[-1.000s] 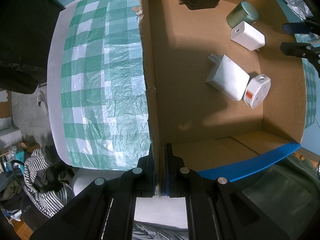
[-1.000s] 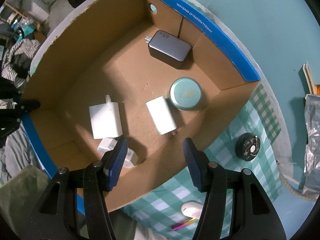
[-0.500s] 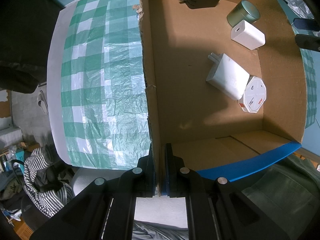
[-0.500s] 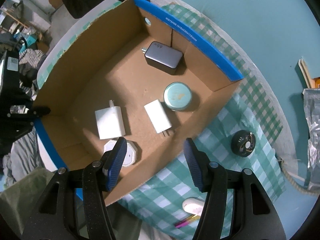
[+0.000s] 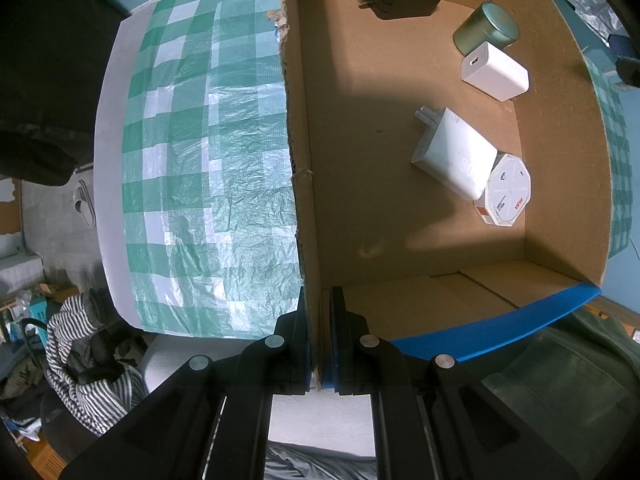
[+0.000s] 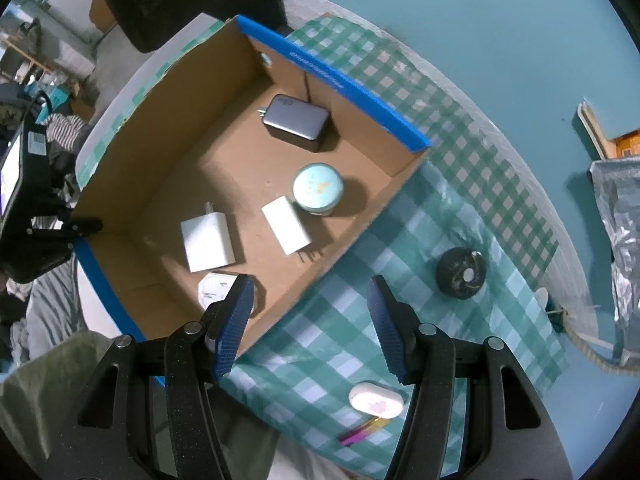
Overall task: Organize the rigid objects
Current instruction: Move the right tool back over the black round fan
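Observation:
An open cardboard box (image 6: 360, 236) with blue-edged flaps lies on a green checked cloth. Inside are a dark charger (image 6: 296, 122), a round teal tin (image 6: 318, 188), a small white charger (image 6: 286, 230), a larger white charger (image 6: 206, 246) and a white hexagonal box (image 5: 508, 190). My left gripper (image 5: 319, 336) is shut on the box's side wall (image 5: 300, 160) near its corner. My right gripper (image 6: 310, 320) is open and empty, held above the box's near wall. A black round object (image 6: 460, 278), a white oval case (image 6: 376, 400) and a pink pen (image 6: 362, 432) lie on the cloth outside.
A crinkled silver bag (image 6: 620, 232) sits at the right edge. The table edge (image 5: 108, 184) lies left of the cloth, with striped clothing (image 5: 76, 356) below it. A teal wall (image 6: 480, 20) stands behind.
My right gripper has risen and pulled back from the box, leaving the white hexagonal box lying flat beside the larger charger. The left gripper has not moved.

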